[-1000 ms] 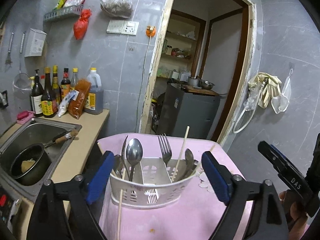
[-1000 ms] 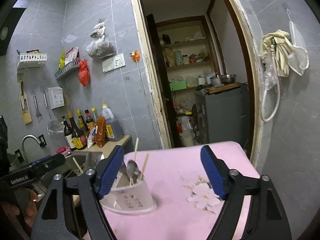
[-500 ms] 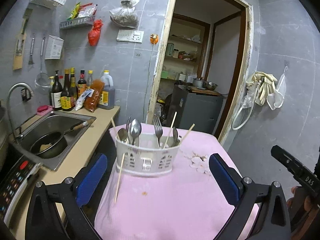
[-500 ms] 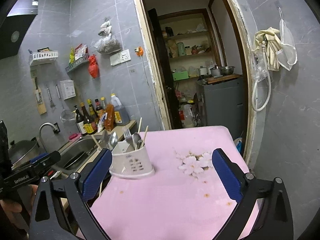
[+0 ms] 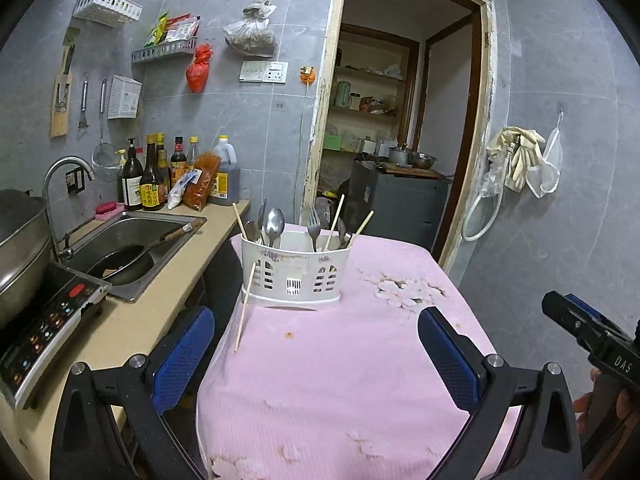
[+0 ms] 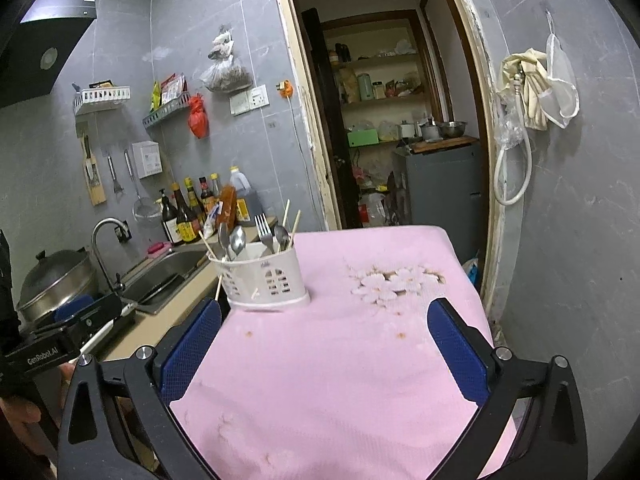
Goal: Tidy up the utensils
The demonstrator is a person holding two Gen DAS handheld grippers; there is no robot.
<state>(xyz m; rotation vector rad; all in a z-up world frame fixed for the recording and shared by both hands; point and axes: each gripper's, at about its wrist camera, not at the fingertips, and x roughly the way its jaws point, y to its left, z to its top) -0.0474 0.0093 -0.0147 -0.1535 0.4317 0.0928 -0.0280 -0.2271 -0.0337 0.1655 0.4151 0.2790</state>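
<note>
A white slotted utensil holder (image 5: 294, 274) (image 6: 264, 278) stands at the far left of the pink-covered table (image 5: 348, 380) (image 6: 340, 360). Spoons (image 5: 274, 222), a fork (image 5: 313, 219) and chopsticks (image 5: 334, 222) stick up out of it. One chopstick (image 5: 245, 306) leans against its outside, tip on the cloth. My left gripper (image 5: 316, 354) is open and empty, well back from the holder over the table's near part. My right gripper (image 6: 324, 346) is open and empty too, also short of the holder.
Left of the table runs a beige counter (image 5: 132, 320) with a sink (image 5: 132, 248) holding a pan, an induction cooker (image 5: 44, 332) with a pot, and sauce bottles (image 5: 160, 176). A doorway (image 5: 400, 140) lies behind the table; a grey wall (image 5: 580, 220) is on the right.
Both grippers have drawn back from the utensil holder, which now looks smaller and farther away. Their blue pads have spread wider apart. The holder and its utensils stay in place.
</note>
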